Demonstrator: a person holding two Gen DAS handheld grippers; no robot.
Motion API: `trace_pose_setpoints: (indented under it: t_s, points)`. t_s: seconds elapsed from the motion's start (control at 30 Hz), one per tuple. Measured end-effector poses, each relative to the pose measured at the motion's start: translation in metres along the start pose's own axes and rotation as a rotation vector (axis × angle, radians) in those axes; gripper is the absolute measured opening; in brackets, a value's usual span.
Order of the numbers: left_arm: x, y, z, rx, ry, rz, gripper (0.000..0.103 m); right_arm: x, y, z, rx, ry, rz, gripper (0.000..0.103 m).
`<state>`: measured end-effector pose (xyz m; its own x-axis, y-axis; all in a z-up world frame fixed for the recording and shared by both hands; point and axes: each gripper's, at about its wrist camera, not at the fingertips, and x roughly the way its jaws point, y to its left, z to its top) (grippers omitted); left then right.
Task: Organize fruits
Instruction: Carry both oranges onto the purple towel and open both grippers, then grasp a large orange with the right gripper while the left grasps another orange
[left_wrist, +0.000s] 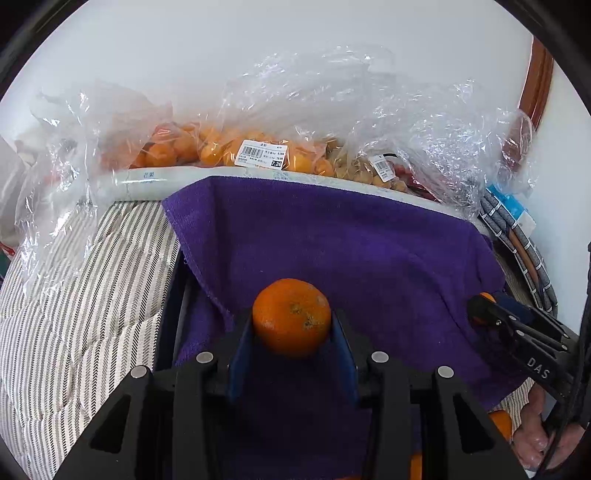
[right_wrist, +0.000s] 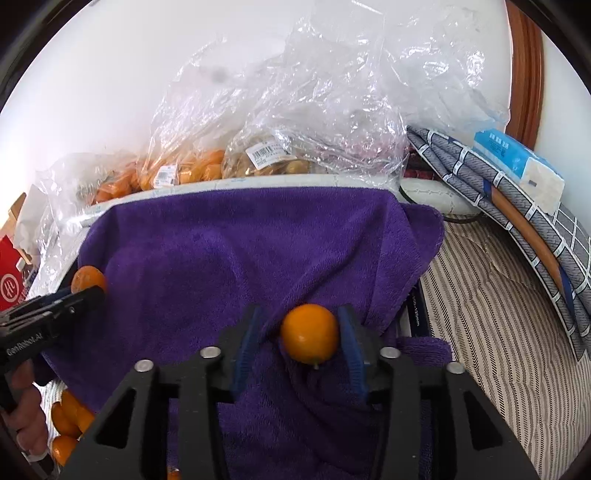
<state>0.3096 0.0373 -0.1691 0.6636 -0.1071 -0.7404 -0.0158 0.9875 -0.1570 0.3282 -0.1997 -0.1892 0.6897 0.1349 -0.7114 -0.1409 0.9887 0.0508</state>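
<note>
My left gripper (left_wrist: 291, 325) is shut on a dark orange mandarin (left_wrist: 291, 317) and holds it above a purple towel (left_wrist: 332, 240). In the right wrist view the left gripper (right_wrist: 88, 291) enters from the left with that mandarin (right_wrist: 86, 278) at its tip. My right gripper (right_wrist: 301, 332) has a smaller, smooth orange fruit (right_wrist: 309, 333) between its fingers; the fruit touches the right finger and a gap shows at the left finger. In the left wrist view the right gripper (left_wrist: 480, 310) comes in from the right.
Clear plastic bags of oranges (left_wrist: 207, 147) and brown fruit (left_wrist: 358, 166) lie behind the towel along a white rim (left_wrist: 155, 177). Several loose oranges (right_wrist: 66, 424) lie at lower left. A striped cloth (left_wrist: 74, 314), a folded grey quilt (right_wrist: 517, 206) and a blue tissue pack (right_wrist: 517, 158) surround the towel.
</note>
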Motion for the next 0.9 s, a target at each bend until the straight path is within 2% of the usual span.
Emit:
trace_pose_setpoints:
  t_s: [0.03, 0.13, 0.2, 0.43, 0.73, 0.83, 0.9]
  points:
    - [-0.002, -0.001, 0.0, 0.007, -0.014, 0.008, 0.04, -0.002, 0.0, 0.0, 0.002, -0.009, 0.002, 0.059]
    - [-0.011, -0.004, 0.0, 0.028, -0.064, 0.009, 0.048, -0.01, 0.003, 0.001, -0.002, -0.04, 0.011, 0.066]
    - [-0.016, -0.004, 0.0, 0.033, -0.093, 0.01, 0.055, -0.015, 0.005, 0.001, -0.009, -0.056, 0.002, 0.068]
    - [-0.023, -0.004, 0.002, 0.02, -0.134, 0.03, 0.056, -0.028, 0.012, -0.001, -0.052, -0.109, 0.003, 0.068]
    - [-0.042, 0.002, 0.005, -0.027, -0.194, 0.038, 0.056, -0.053, 0.013, 0.002, -0.02, -0.159, -0.027, 0.068]
    - [-0.051, 0.002, 0.006, -0.036, -0.215, 0.045, 0.056, -0.067, 0.011, 0.004, 0.013, -0.15, -0.044, 0.068]
    - [-0.058, 0.004, 0.006, -0.058, -0.206, 0.012, 0.055, -0.078, 0.01, 0.004, 0.014, -0.114, -0.038, 0.066]
